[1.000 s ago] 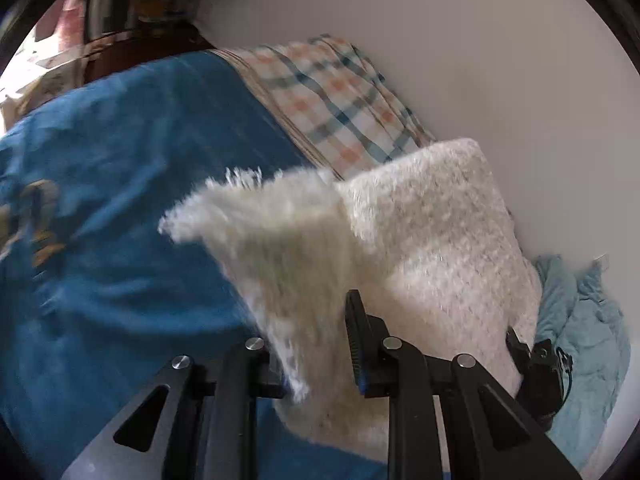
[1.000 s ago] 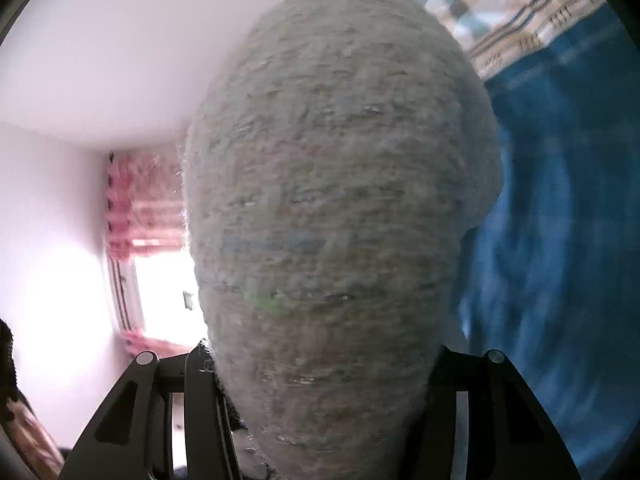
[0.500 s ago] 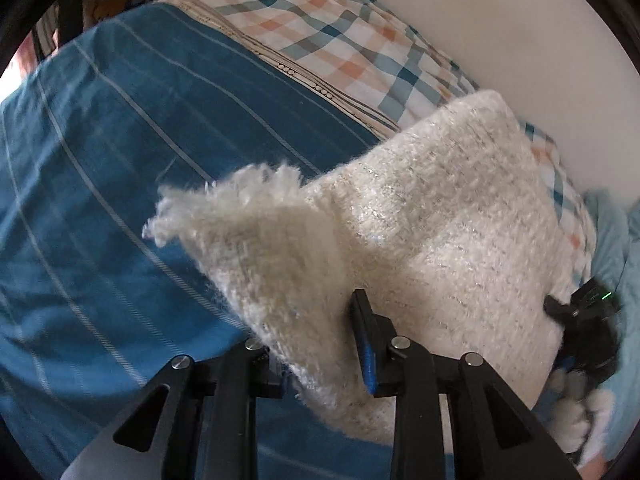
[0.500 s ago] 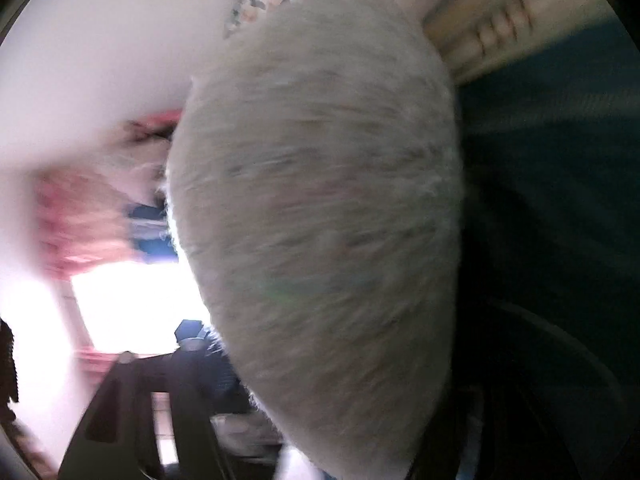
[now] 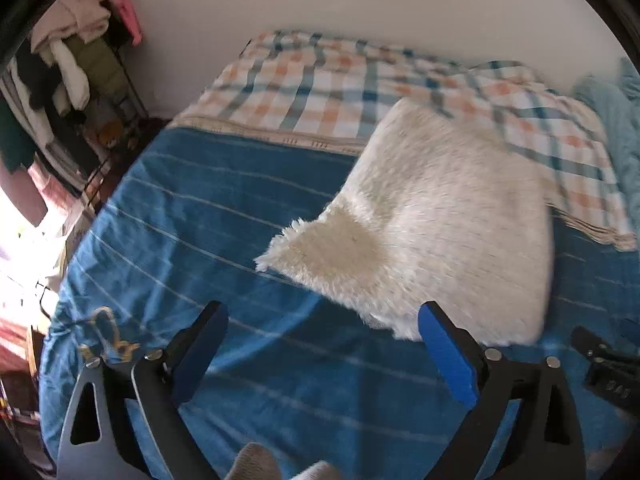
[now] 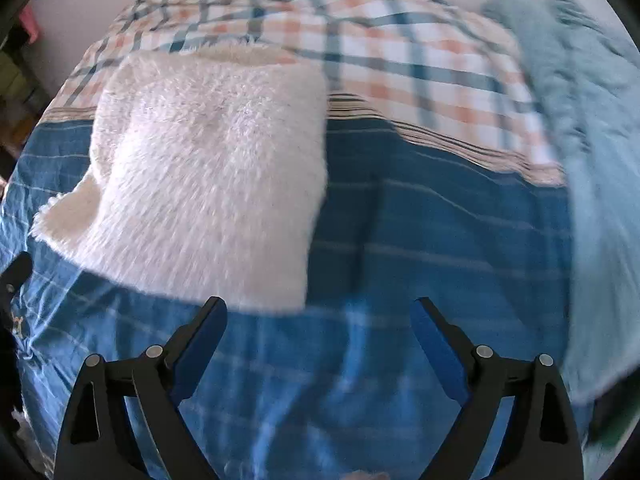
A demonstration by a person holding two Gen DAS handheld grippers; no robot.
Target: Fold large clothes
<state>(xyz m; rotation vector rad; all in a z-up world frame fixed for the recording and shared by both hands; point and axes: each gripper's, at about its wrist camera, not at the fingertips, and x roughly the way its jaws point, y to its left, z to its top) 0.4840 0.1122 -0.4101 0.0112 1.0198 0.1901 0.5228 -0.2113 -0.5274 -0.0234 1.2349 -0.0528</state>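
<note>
A fluffy white sweater (image 5: 436, 224) lies folded into a rough rectangle on the blue striped bedspread (image 5: 224, 216). One corner of it sticks out to the left. It also shows in the right wrist view (image 6: 212, 168), left of centre. My left gripper (image 5: 320, 320) is open and empty, just in front of the sweater's near edge. My right gripper (image 6: 318, 312) is open and empty, just in front of the sweater's near right corner. Both are apart from the sweater.
A plaid sheet (image 5: 340, 88) covers the far part of the bed by the white wall. A light blue crumpled cloth (image 6: 592, 140) lies at the right. A rack of hanging clothes (image 5: 68, 64) stands at the far left. The other gripper's body (image 5: 612, 368) shows at the right edge.
Both grippers have let go of the sweater and opened. The sweater has dropped flat onto the bed, and both grippers have drawn back from it.
</note>
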